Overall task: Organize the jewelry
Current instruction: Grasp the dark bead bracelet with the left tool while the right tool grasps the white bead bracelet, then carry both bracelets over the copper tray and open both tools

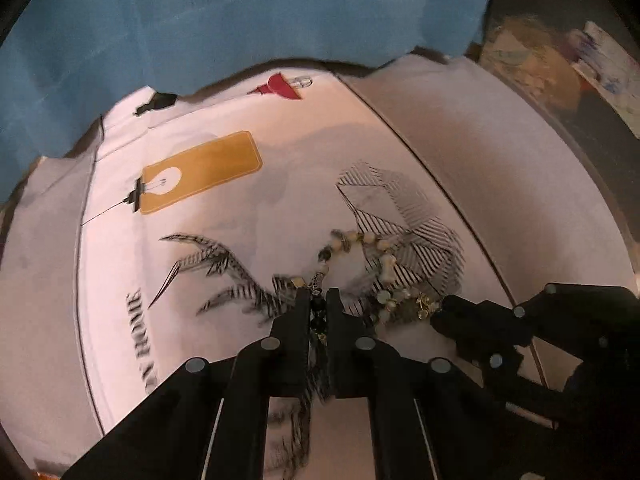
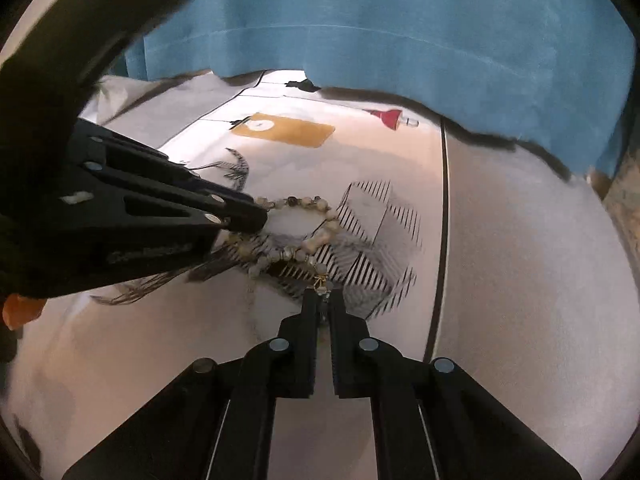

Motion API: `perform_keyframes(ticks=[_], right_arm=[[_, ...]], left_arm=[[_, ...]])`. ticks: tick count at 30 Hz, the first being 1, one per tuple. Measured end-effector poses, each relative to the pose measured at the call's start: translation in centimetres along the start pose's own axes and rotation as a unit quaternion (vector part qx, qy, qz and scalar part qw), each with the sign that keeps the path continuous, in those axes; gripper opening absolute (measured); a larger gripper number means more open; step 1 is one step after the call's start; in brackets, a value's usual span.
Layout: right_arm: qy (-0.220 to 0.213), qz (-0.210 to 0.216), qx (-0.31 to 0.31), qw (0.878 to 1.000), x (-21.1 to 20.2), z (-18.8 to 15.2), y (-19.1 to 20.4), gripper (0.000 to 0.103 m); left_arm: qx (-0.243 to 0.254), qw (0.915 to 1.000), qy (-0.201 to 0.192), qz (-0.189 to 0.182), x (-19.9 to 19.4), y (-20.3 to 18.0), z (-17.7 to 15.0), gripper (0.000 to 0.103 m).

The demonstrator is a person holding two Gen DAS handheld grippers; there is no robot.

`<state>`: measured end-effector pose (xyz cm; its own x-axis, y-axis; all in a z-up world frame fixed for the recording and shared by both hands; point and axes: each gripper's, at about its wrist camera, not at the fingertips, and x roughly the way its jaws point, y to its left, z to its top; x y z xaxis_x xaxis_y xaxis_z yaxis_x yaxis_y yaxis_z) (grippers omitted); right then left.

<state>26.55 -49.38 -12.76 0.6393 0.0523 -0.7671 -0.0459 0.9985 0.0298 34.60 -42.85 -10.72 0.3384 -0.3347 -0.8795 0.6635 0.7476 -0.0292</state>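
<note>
A beaded necklace (image 1: 385, 246) of cream and dark beads lies in a loop on a white printed cloth (image 1: 248, 264). My left gripper (image 1: 318, 295) is shut on the strand's dark beads at the loop's near left. In the left wrist view, my right gripper (image 1: 438, 315) comes in from the right, its tip at the gold clasp end. In the right wrist view, the right gripper (image 2: 323, 295) is shut on that gold end of the necklace (image 2: 316, 240). There the left gripper (image 2: 262, 216) reaches in from the left and meets the beads.
The cloth carries prints: a yellow tag (image 1: 204, 172), a red lamp (image 1: 280, 86), feathers and striped shapes. A black seam line (image 2: 440, 240) runs along its right side. A blue curtain (image 1: 240, 12) hangs behind. Blurred clutter (image 1: 560, 68) sits at the upper right.
</note>
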Motion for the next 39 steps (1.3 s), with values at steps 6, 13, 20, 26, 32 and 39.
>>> perform_keyframes(ticks=[6,13,20,26,32,39], right_arm=[[-0.011,0.007,0.088,0.996,-5.9,-3.4,-0.2,0.006],[-0.035,-0.026,0.088,0.995,-13.4,-5.3,3.3,0.006],[-0.039,-0.027,0.082,0.996,-20.3,-8.4,8.1,0.006],[-0.057,-0.011,0.067,0.996,-26.4,-11.4,13.3,0.006],[-0.064,0.005,0.054,0.996,-31.0,-15.5,18.4,0.006],[-0.070,0.026,0.020,0.997,-35.2,-19.7,24.3,0.006]], left_arm=[[-0.026,0.9986,-0.031,-0.034,-6.6,-0.1,-4.5,0.005],[-0.024,0.9969,-0.072,-0.020,-15.7,-1.5,-10.8,0.005],[-0.019,0.9952,-0.095,0.013,-23.6,-3.0,-17.7,0.005],[-0.040,0.9918,-0.118,0.026,-30.0,-3.2,-24.3,0.006],[-0.057,0.9900,-0.120,0.048,-33.9,-3.3,-31.4,0.005],[-0.087,0.9881,-0.116,0.052,-35.9,-3.3,-38.5,0.006]])
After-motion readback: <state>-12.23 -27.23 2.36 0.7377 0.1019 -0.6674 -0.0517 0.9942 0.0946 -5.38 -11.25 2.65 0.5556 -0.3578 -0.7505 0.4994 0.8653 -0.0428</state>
